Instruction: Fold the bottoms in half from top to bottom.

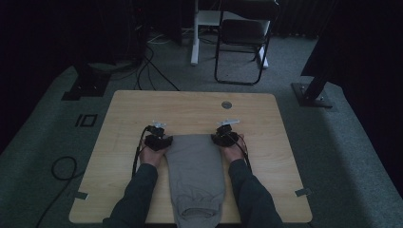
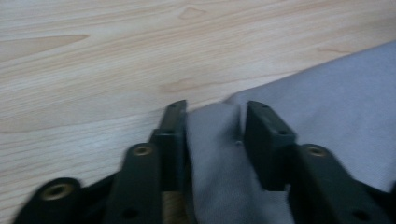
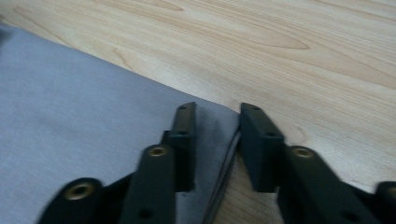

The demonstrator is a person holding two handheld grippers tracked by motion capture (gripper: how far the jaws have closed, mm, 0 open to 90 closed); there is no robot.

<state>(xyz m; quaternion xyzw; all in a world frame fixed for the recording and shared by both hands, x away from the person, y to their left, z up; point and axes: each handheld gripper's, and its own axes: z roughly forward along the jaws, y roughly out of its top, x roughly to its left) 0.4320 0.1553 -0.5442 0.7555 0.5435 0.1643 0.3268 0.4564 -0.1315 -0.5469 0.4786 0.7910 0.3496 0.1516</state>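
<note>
Grasp step: left hand-held gripper & right hand-held gripper straddle the grey garment's far corners on the table, jaws apart, not yet clamped; next: pinch, lift to fold.

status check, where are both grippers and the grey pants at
Left gripper and right gripper each straddle a far corner of the grey pants, jaws apart. Pants folded flat on table. Nothing in the way.

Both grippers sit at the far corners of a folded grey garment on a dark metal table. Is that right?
Not quite. The high view shows a light wooden table, not dark metal. The rest stands: the left gripper and right gripper sit at the far corners of the folded grey garment.
</note>
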